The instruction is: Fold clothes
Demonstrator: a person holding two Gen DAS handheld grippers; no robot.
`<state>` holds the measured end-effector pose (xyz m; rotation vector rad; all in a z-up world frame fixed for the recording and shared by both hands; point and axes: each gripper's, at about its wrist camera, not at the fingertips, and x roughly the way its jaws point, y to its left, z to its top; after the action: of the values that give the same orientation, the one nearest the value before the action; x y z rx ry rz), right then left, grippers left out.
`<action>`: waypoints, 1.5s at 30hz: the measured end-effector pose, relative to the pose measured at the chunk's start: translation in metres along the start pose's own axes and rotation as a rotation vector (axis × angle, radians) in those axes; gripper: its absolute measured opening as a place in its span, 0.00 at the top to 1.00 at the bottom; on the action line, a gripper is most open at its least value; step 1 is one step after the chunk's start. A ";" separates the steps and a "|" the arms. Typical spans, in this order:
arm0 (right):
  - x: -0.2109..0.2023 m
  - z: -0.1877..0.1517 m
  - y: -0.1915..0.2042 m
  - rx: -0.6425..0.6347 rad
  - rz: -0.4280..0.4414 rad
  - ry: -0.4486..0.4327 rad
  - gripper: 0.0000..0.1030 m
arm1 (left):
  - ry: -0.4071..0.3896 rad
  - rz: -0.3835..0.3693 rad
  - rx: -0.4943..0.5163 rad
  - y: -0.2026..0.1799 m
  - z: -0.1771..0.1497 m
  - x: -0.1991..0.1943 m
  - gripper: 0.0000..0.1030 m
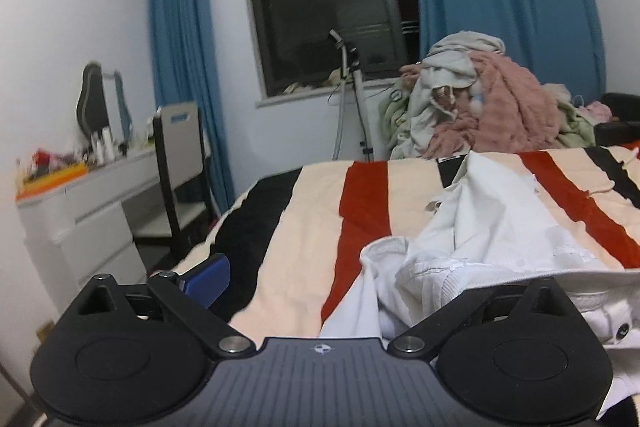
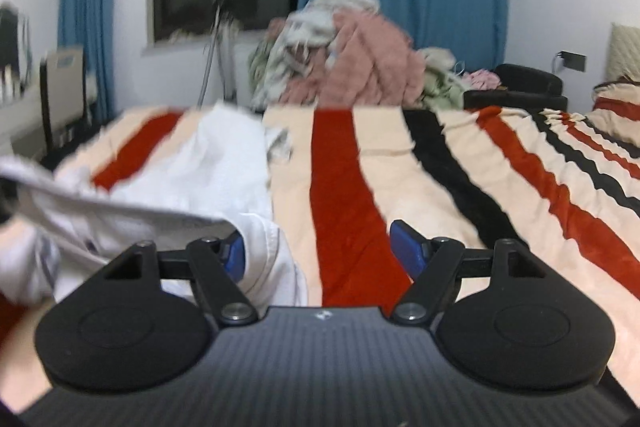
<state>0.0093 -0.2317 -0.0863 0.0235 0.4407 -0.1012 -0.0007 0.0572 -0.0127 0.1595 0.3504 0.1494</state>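
A white garment (image 1: 492, 223) is lying crumpled on the striped bed (image 2: 400, 179). The right gripper (image 2: 320, 251) is holding its jaws wide, cloth draping its left finger; the left gripper (image 1: 360, 275) is gaping too, cloth hiding its right finger.

Striped blanket (image 2: 460, 163), blue curtains (image 1: 180, 67), white dresser (image 1: 92, 211), chair (image 1: 180, 163).

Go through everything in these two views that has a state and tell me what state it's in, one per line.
White garment: crumpled, unfolded, lying on the bed.
Striped blanket: spread flat over the bed.
Clothes pile: heaped, unsorted, behind the bed.
Blue curtains: drawn apart, window bare.
Left gripper: jaws wide open, garment edge draped over its right side.
Right gripper: jaws open, left finger against the garment.
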 end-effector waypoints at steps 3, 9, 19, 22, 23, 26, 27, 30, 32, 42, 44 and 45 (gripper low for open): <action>0.013 -0.009 -0.001 0.016 0.009 0.095 0.29 | 0.009 0.018 -0.015 0.007 -0.002 -0.006 0.02; 0.014 -0.019 -0.011 0.084 0.001 0.179 0.29 | -0.009 0.041 -0.036 0.012 -0.004 -0.032 0.00; -0.079 0.088 -0.024 0.216 -0.023 -0.147 0.28 | -0.185 0.078 -0.239 0.044 0.084 -0.107 0.00; -0.125 0.160 -0.018 0.161 0.007 -0.281 0.28 | -0.229 0.105 -0.333 0.065 0.147 -0.135 0.00; -0.141 0.182 -0.017 0.155 0.022 -0.322 0.28 | -0.244 0.112 -0.355 0.072 0.169 -0.145 0.00; -0.190 0.246 -0.018 0.156 0.053 -0.417 0.28 | -0.349 0.101 -0.417 0.093 0.232 -0.188 0.00; -0.206 0.266 -0.019 0.161 0.061 -0.443 0.28 | -0.402 0.098 -0.419 0.098 0.255 -0.207 0.00; -0.253 0.325 -0.026 0.162 0.067 -0.500 0.28 | -0.523 0.129 -0.402 0.107 0.313 -0.251 0.00; -0.275 0.357 -0.033 0.160 0.075 -0.536 0.28 | -0.587 0.117 -0.392 0.110 0.349 -0.277 0.00; -0.286 0.448 -0.054 0.119 0.012 -0.640 0.22 | -0.613 0.030 -0.285 0.082 0.449 -0.263 0.00; -0.252 0.445 -0.054 0.106 -0.001 -0.600 0.22 | -0.560 0.002 -0.274 0.067 0.440 -0.222 0.00; -0.232 0.440 -0.054 0.107 -0.003 -0.573 0.22 | -0.531 -0.006 -0.268 0.058 0.433 -0.200 0.00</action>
<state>-0.0182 -0.2835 0.4109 0.0964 -0.1371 -0.1289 -0.0407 0.0234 0.4653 -0.0692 -0.1993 0.1413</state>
